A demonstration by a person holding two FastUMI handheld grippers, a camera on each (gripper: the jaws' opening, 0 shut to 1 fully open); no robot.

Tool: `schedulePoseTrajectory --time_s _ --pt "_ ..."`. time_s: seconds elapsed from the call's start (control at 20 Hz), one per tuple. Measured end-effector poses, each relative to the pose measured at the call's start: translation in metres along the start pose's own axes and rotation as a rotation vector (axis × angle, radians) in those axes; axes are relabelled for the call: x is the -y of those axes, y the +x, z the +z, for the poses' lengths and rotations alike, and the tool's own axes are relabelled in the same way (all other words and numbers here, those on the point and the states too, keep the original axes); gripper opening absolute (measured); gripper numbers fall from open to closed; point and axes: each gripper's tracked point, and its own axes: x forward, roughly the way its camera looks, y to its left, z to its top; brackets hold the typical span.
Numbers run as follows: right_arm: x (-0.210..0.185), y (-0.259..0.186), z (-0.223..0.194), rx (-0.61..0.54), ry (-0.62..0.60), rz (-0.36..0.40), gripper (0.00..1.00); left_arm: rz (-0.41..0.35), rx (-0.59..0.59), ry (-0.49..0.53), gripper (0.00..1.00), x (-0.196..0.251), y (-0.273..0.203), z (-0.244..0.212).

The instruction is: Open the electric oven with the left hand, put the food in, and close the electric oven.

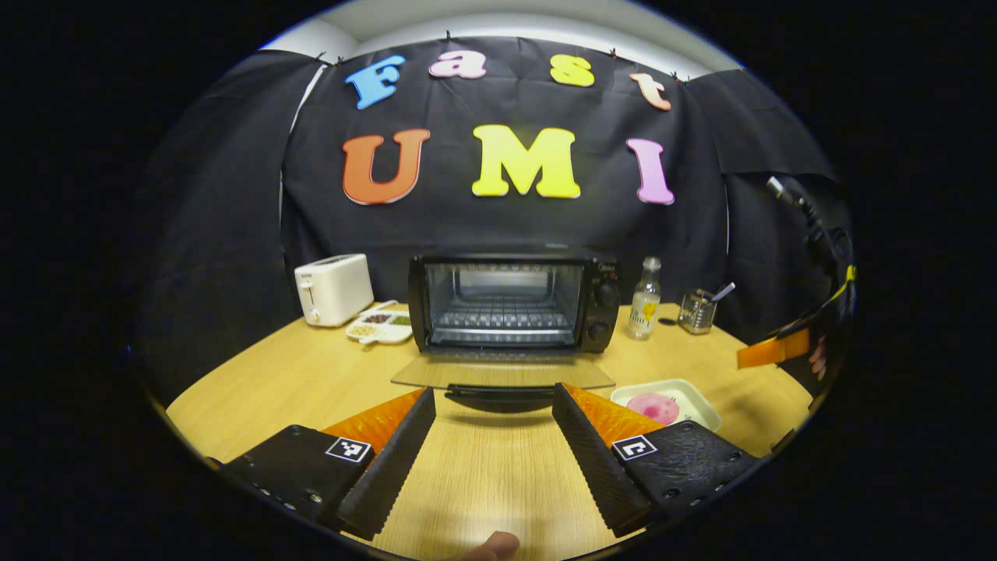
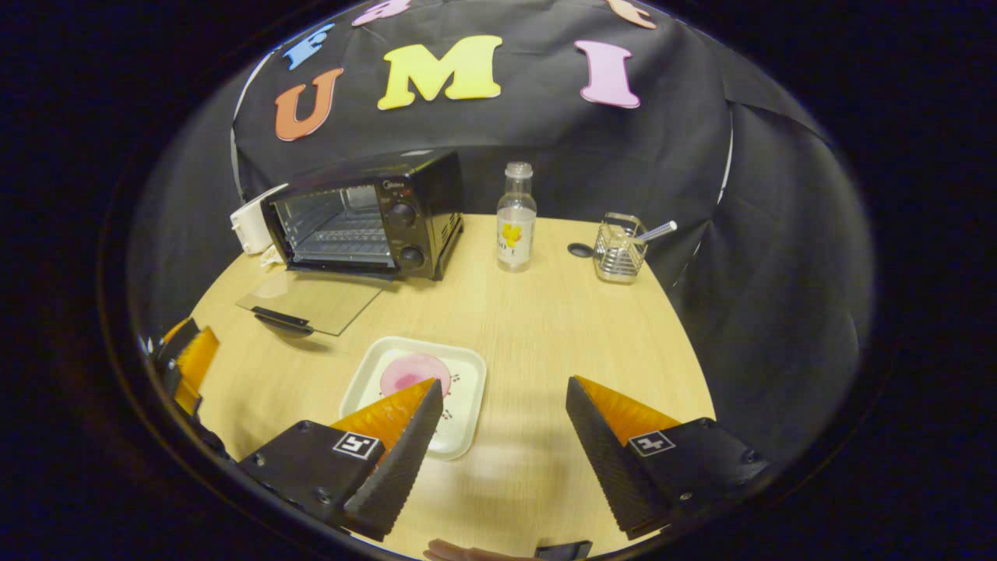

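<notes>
The black electric oven [image 1: 514,302] stands at the back of the table with its glass door [image 1: 502,374] folded down flat and its rack bare. My left gripper [image 1: 494,396] is open just in front of the door handle, holding nothing. A pink round food item [image 1: 654,407] lies on a white square plate [image 1: 697,399] to the right of the door. In the right gripper view the oven [image 2: 366,218] sits at the far left with its door [image 2: 311,300] down. The plate [image 2: 467,389] with the pink food [image 2: 411,374] lies under the left finger of my open right gripper [image 2: 502,393].
A white toaster [image 1: 333,288] and a divided snack dish [image 1: 380,326] stand left of the oven. A clear bottle [image 2: 516,218] and a wire holder with a utensil [image 2: 619,249] stand to its right. The left gripper [image 2: 187,362] shows at the left edge of the right gripper view.
</notes>
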Motion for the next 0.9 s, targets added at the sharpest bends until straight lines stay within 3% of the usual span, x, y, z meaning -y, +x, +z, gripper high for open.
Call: schedulePoseTrajectory --time_s 0.3,0.6,0.65,0.75,0.9 --pt "-0.012 0.055 -0.026 -0.239 0.063 0.111 0.96 0.003 0.205 -0.014 0.96 -0.006 -0.062 0.087" --pt "-0.032 0.077 -0.04 -0.418 0.265 0.243 0.72 0.053 0.308 -0.005 0.95 -0.015 -0.111 0.138" --pt "-0.033 0.082 -0.037 -0.426 0.248 0.27 0.65 0.061 0.32 0.005 0.96 -0.016 -0.115 0.143" --pt "-0.034 0.082 -0.045 -0.503 0.262 0.319 0.02 0.089 0.332 0.032 0.95 -0.023 -0.122 0.15" --pt "-0.035 0.086 -0.045 -0.537 0.319 0.432 0.02 0.102 0.343 0.068 0.95 -0.019 -0.13 0.153"
